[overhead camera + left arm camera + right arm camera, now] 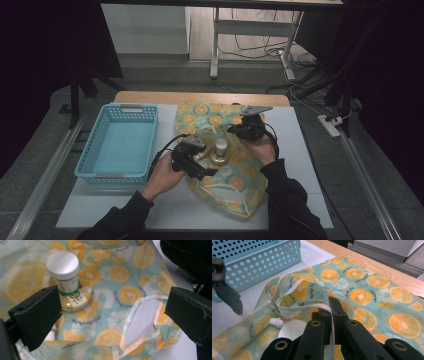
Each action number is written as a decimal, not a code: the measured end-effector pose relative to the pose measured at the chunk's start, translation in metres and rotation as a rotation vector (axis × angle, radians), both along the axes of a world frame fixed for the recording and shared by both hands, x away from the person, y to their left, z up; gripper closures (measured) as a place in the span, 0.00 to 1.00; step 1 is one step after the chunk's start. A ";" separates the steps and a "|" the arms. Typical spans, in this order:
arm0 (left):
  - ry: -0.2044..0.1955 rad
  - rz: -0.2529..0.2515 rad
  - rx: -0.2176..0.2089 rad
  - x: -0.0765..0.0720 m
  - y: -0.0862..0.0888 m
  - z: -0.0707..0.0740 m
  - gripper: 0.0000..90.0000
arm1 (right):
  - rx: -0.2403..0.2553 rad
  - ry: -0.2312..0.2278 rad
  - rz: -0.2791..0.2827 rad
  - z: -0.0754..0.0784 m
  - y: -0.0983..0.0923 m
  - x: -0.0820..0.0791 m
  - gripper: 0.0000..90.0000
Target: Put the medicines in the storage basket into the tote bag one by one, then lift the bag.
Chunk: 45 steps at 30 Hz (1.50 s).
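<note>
A cloth bag point(202, 116) printed with orange slices lies on the table. On it, a small bottle point(220, 146) with a white cap stands upright on a round tin point(75, 302). My left gripper point(197, 156) sits just left of the bottle, jaws wide open. In the left gripper view the bottle point(64, 270) is beyond the left jaw, and only cloth and a bag strap point(140, 322) lie between the jaws of my left gripper point(112, 312). My right gripper point(241, 131) is right of the bottle. In the right gripper view, that gripper point(334, 305) is shut on the bag's white-trimmed strap point(294, 307), lifting it.
A light blue perforated basket point(131, 109) stands at the left on a white mat point(300, 150), close to the bag's edge. A small white tube point(279, 321) with red print lies in the bag's folds. The wooden table edge point(200, 97) runs along the back.
</note>
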<state>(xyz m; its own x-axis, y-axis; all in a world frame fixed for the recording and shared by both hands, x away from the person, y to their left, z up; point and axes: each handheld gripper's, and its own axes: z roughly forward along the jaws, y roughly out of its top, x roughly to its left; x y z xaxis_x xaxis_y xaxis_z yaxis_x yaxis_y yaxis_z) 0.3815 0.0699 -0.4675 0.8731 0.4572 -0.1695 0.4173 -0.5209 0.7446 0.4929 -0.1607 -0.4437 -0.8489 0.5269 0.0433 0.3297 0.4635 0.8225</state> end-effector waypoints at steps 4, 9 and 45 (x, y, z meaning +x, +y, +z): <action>0.024 -0.001 0.024 -0.004 -0.003 -0.007 0.02 | -0.001 0.002 0.002 0.000 0.000 0.000 0.99; 0.027 -0.009 0.050 -0.009 -0.010 -0.015 0.03 | -0.003 0.002 0.003 0.000 0.000 -0.001 0.99; -0.027 -0.081 0.250 -0.004 -0.056 -0.067 0.03 | -0.015 0.003 0.014 -0.002 0.004 -0.002 0.99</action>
